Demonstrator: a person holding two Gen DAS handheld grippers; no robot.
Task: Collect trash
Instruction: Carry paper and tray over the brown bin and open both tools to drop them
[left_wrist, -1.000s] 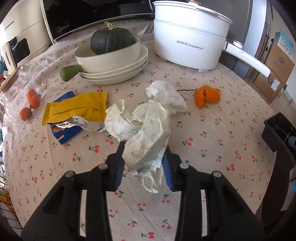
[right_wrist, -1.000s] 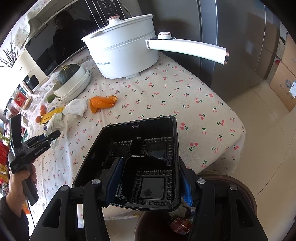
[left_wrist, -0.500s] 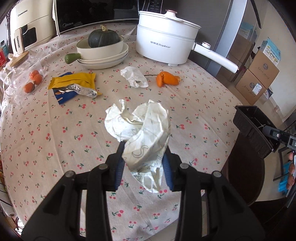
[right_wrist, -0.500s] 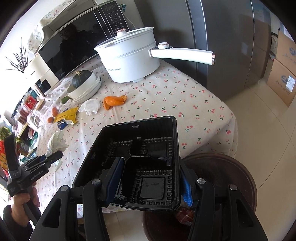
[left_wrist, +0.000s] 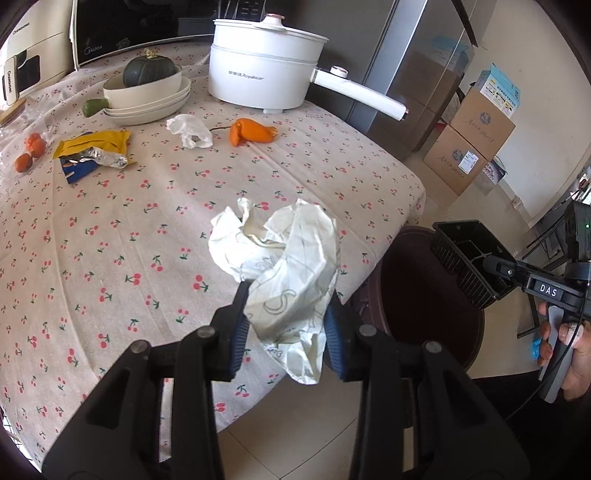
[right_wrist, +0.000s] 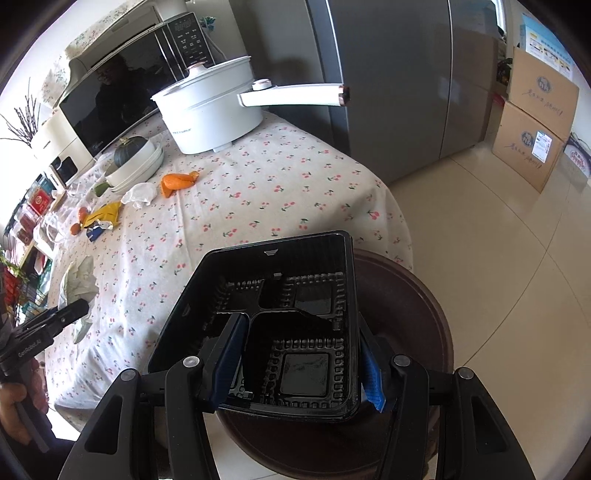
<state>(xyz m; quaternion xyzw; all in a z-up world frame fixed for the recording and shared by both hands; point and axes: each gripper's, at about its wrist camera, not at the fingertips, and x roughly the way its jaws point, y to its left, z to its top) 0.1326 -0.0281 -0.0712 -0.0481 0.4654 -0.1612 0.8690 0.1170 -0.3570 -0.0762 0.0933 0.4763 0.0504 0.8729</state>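
Note:
My left gripper (left_wrist: 286, 325) is shut on a crumpled white paper wrapper (left_wrist: 284, 273) and holds it above the table's near edge, left of a dark brown trash bin (left_wrist: 417, 295). My right gripper (right_wrist: 301, 354) is shut on a black plastic meal tray (right_wrist: 280, 317) and holds it over the trash bin (right_wrist: 417, 332). The tray also shows in the left wrist view (left_wrist: 467, 258). The wrapper and the left gripper show at the left of the right wrist view (right_wrist: 79, 284).
On the cherry-print tablecloth (left_wrist: 110, 229) lie a white tissue (left_wrist: 190, 131), an orange peel (left_wrist: 251, 133), a yellow snack bag (left_wrist: 94, 142) with foil, small oranges (left_wrist: 29, 151), stacked dishes with a squash (left_wrist: 147, 92) and a white electric pot (left_wrist: 262, 77). Cardboard boxes (left_wrist: 476, 140) stand on the floor.
My left gripper has lifted the wrapper off the table and carried it back and to the right, toward the bin. My right gripper has moved the tray further over the bin.

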